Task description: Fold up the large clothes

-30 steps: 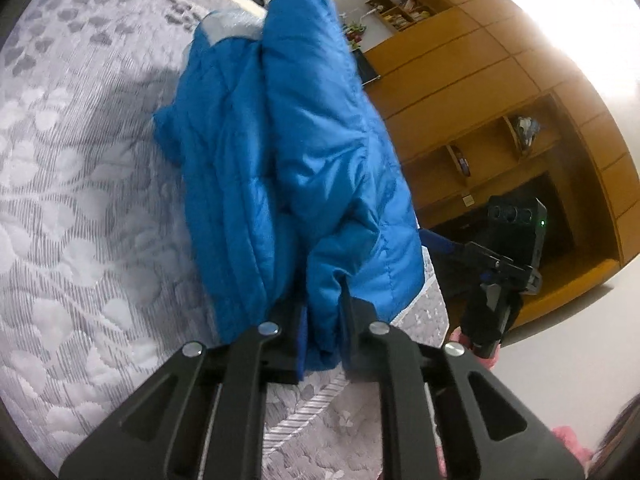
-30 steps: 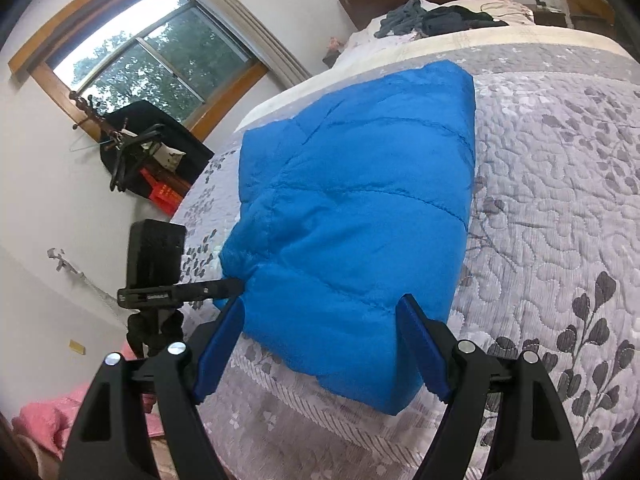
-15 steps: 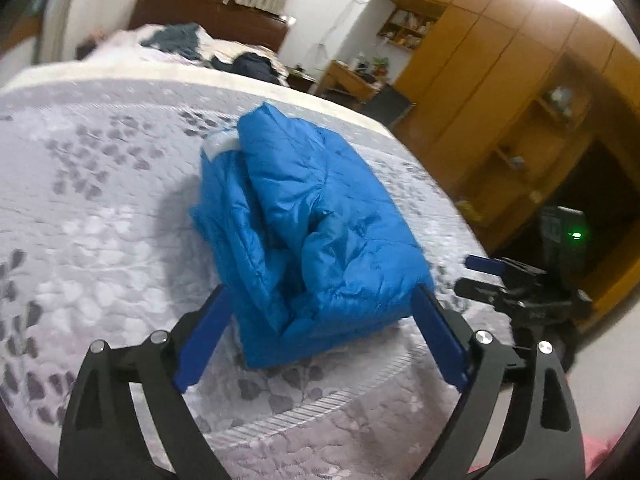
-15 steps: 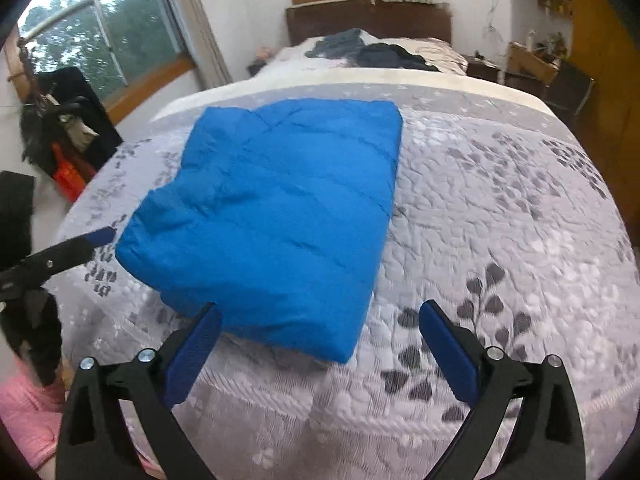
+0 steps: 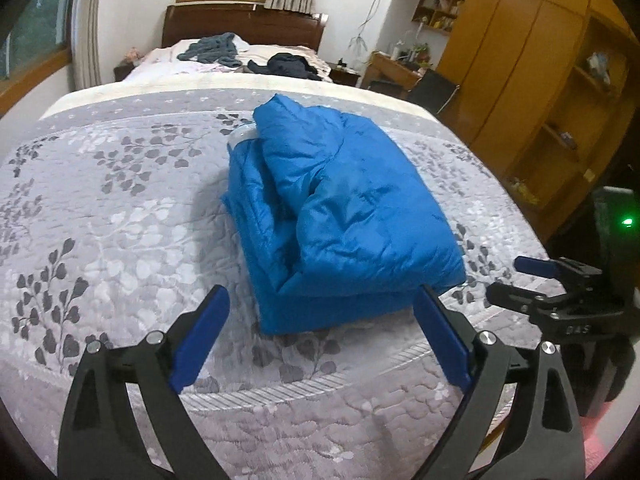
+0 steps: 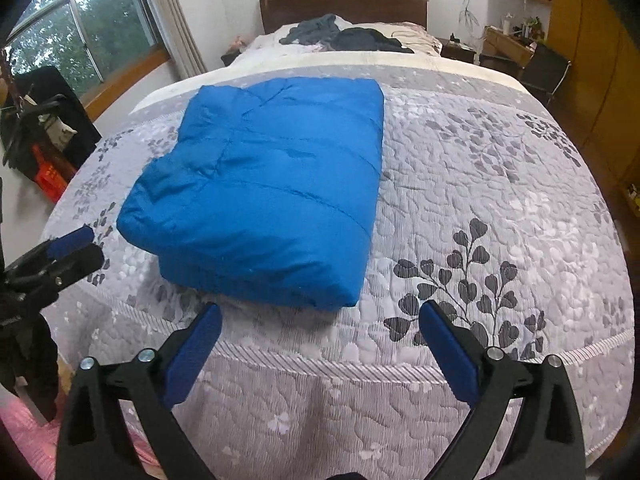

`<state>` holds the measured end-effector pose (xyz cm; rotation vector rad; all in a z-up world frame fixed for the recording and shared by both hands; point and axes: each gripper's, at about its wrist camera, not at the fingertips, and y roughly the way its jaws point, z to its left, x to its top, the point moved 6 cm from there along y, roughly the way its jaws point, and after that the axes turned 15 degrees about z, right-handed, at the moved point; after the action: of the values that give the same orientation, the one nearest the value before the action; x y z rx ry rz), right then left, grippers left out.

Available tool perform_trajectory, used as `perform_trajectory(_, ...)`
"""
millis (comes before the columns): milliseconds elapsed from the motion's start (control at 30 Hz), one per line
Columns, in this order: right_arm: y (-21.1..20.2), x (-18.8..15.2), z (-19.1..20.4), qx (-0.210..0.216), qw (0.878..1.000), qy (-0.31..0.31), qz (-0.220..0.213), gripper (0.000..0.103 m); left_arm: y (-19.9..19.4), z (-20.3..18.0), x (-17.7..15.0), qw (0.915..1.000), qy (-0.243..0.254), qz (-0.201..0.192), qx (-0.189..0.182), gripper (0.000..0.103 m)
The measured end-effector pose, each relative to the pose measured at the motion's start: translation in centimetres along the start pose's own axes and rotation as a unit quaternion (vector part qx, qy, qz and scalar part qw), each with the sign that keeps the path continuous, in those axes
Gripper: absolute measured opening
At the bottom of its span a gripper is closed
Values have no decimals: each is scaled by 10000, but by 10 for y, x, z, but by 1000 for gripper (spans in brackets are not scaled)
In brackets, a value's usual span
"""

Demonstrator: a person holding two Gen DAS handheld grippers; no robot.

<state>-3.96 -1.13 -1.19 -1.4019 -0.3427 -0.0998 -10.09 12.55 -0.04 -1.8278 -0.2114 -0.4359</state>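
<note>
A blue padded jacket (image 5: 340, 216) lies folded into a thick rectangle on the grey leaf-patterned bedspread (image 5: 112, 216). In the right wrist view the same jacket (image 6: 272, 184) shows a smooth flat top. My left gripper (image 5: 320, 300) stands open just short of the jacket's near edge, nothing between its blue pads. My right gripper (image 6: 320, 312) is open too, hovering near the jacket's front right corner without touching it. The other gripper (image 5: 560, 296) shows at the right edge of the left wrist view, and at the left edge (image 6: 48, 260) of the right wrist view.
Dark clothes (image 5: 288, 64) lie heaped near the wooden headboard (image 5: 244, 28). Wooden wardrobes and shelves (image 5: 560, 60) line the right wall, with a desk and a chair (image 5: 432, 88). A window (image 6: 80, 40) and a dark rack (image 6: 40, 120) stand at the left.
My left gripper let go of the jacket's edge, opened and drew back. Both grippers pulled away from the jacket and levelled out; the jacket now rests folded on the bed.
</note>
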Motion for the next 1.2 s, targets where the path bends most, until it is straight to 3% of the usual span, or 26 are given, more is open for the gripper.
perform_trajectory(367, -10, -4, 1, -106, 9997, 10, -213, 99, -3, 3, -12, 9984, -132, -48, 548, 93)
perform_trajectory(633, -9, -5, 0, -429, 9985, 53, -331, 99, -6, 6, -19, 9954, -200, -129, 926, 94)
perform_trajectory(833, -10, -3, 0, -737, 9960, 111, -483, 99, -1, 9, -22, 9952, -301, -48, 925, 94)
perform_trajectory(1200, -4, -4, -2, -695, 9967, 119, -413, 99, -2, 10, -21, 9949, -307, -61, 960, 94)
